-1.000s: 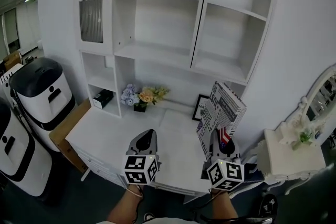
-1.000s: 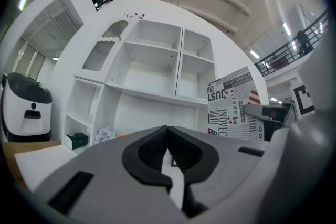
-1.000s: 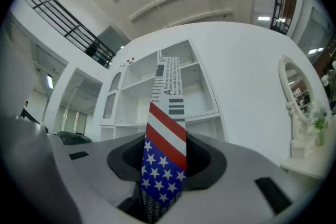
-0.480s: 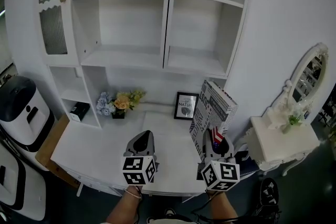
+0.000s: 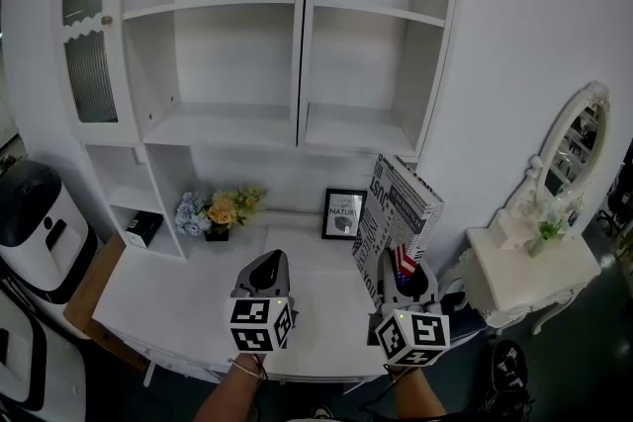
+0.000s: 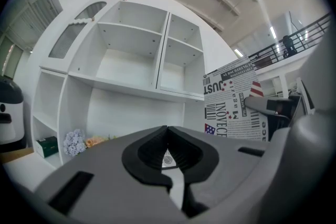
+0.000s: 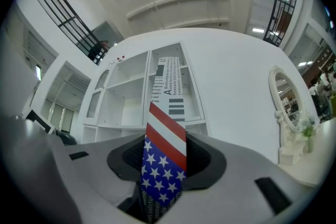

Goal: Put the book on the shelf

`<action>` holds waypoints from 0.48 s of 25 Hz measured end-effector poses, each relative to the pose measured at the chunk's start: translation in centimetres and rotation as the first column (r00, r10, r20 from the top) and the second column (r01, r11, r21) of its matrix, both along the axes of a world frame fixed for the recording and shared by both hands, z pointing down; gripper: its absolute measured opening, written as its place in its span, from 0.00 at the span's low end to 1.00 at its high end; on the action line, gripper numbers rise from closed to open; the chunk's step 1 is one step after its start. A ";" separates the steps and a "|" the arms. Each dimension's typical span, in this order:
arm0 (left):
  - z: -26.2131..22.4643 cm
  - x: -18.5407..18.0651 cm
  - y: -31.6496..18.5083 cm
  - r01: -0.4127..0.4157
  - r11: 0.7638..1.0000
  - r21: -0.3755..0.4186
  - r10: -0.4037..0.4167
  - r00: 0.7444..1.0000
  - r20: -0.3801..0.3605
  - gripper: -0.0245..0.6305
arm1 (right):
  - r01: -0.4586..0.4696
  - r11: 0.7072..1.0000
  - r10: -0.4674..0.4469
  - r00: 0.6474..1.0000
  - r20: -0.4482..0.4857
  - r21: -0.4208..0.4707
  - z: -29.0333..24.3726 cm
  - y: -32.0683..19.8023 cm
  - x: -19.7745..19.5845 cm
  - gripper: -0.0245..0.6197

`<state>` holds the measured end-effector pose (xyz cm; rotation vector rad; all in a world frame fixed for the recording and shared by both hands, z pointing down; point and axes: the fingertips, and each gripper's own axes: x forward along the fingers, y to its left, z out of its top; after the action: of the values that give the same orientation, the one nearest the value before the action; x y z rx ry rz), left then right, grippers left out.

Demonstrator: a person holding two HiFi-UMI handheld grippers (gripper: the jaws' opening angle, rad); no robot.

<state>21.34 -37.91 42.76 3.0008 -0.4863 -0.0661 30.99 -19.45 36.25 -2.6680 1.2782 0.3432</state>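
Note:
The book (image 5: 398, 212), covered in black-and-white print with a stars-and-stripes flag on its lower corner, stands upright over the desk's right part. My right gripper (image 5: 405, 276) is shut on its lower edge; in the right gripper view the book (image 7: 167, 128) rises from between the jaws. In the left gripper view the book (image 6: 233, 105) shows at the right. My left gripper (image 5: 265, 274) hovers over the desk's middle, shut and empty, as the left gripper (image 6: 168, 131) shows close up. The white shelf unit (image 5: 297, 128) stands behind, its open compartments bare.
On the white desk (image 5: 188, 292) against the back stand a small flower pot (image 5: 220, 211), a framed picture (image 5: 343, 214) and a dark box (image 5: 138, 227) in a low cubby. A white side table (image 5: 534, 277) with an oval mirror (image 5: 574, 148) is at the right, a white appliance (image 5: 35, 212) at the left.
The head view has swung so that the shelf unit sits more in the middle. The framed picture has come clear of the book. Both grippers shifted a little; the book stays held.

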 end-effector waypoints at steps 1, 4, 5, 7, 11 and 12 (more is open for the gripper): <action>-0.2 0.1 0.0 0.001 1.000 0.003 -0.001 1.000 0.003 0.05 | 0.001 1.000 -0.001 1.000 -0.003 0.003 -0.3 0.0 0.0 0.30; -0.9 0.5 0.1 -0.002 1.000 0.017 0.002 1.000 0.009 0.05 | 0.003 1.000 -0.003 1.000 -0.013 0.013 -1.3 -0.1 -0.1 0.30; -1.3 0.7 0.1 -0.005 1.000 0.018 0.005 1.000 0.006 0.05 | 0.003 1.000 -0.003 1.000 -0.013 0.017 -1.7 -0.2 -0.1 0.30; -2.2 1.1 0.2 -0.018 1.000 0.017 0.018 1.000 -0.004 0.05 | 0.002 1.000 -0.002 1.000 -0.012 0.024 -2.4 -0.3 0.0 0.30; -3.4 2.0 0.6 -0.052 0.998 0.026 0.052 0.999 -0.011 0.05 | -0.002 0.999 0.003 1.000 -0.026 0.038 -3.4 -0.3 0.0 0.30; -3.7 2.1 0.7 -0.054 0.998 0.031 0.055 0.998 -0.013 0.05 | -0.003 0.999 0.004 1.000 -0.029 0.039 -3.6 -0.3 0.0 0.30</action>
<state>23.49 -37.24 39.02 3.0397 -0.4054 -0.0909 31.03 -19.76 32.62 -2.6424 1.2624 0.4049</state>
